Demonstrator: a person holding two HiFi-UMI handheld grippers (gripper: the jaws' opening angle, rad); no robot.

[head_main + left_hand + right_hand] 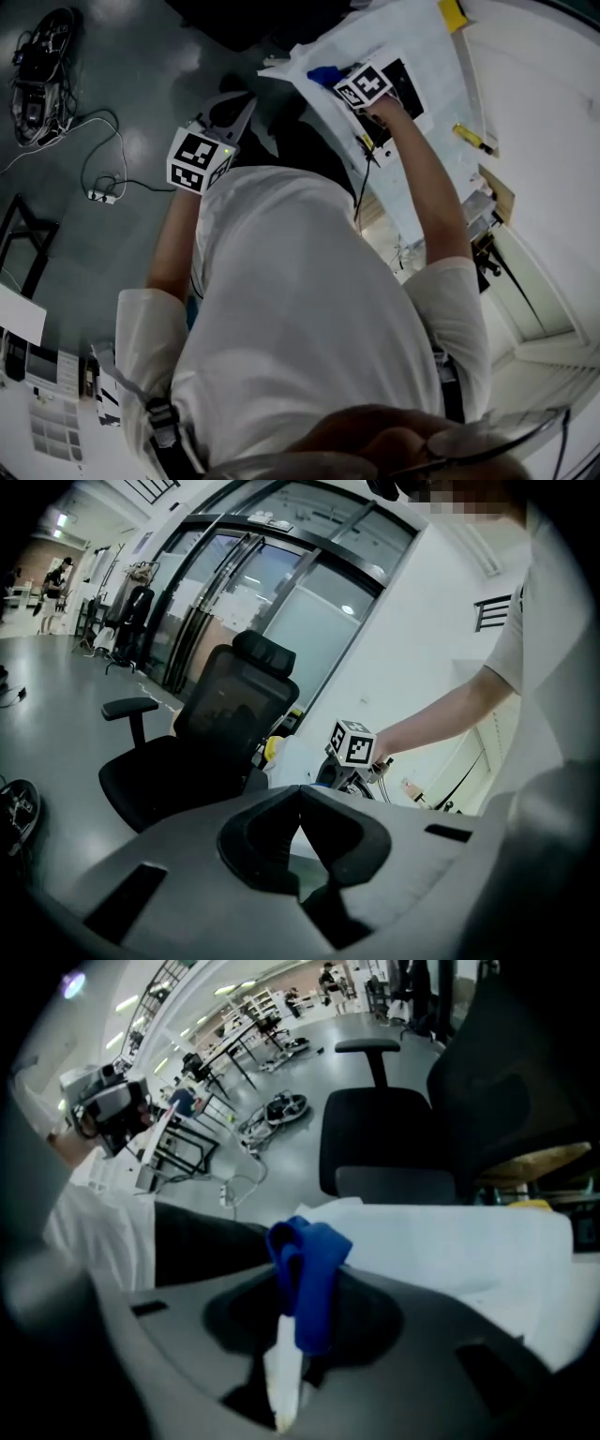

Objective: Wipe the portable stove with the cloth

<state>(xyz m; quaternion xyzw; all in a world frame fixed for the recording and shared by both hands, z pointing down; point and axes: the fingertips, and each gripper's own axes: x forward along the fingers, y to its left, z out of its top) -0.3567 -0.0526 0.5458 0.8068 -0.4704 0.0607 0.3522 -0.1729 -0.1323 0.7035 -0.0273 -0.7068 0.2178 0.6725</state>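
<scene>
1. Two handheld grippers in view. Right gripper (298,1312): jaws pinched together on a bunched blue fabric cloth (314,1260), held forward over a white-sheeted table (427,47).
2. Left gripper (300,797): jaws closed tip to tip with nothing between them. Held back at the person's left side above the grey floor (112,75), well apart from the table and facing a black mesh office chair (211,742).
3. Task's thing: what looks like the flat black portable stove (408,91), lying on the white sheet just beneath the right gripper's marker cube (363,86). Cloth near its far-left edge; contact impossible to confirm.
4. Judged stage: wiping about to start, or barely begun.
5. Risks:
   - Only a small bunch of cloth showing past the jaws, so could scrape hard jaw tips across the stove top if pressed down too steeply.
   - Could drag the loose sheet and shift the stove, with no second gripper steadying it.
   - Could lose the cloth on a snagged edge, with only a fold gripped.
6. Hard to make out:
   - Most of the stove hidden under the cube and the person's forearm (422,178) in the head view, and absent from both gripper views.
   - No knobs, burner or dirt discernible.
   - Pale strip below the cloth between the right jaws unidentifiable: cloth underside, or table seen through the gap.
</scene>
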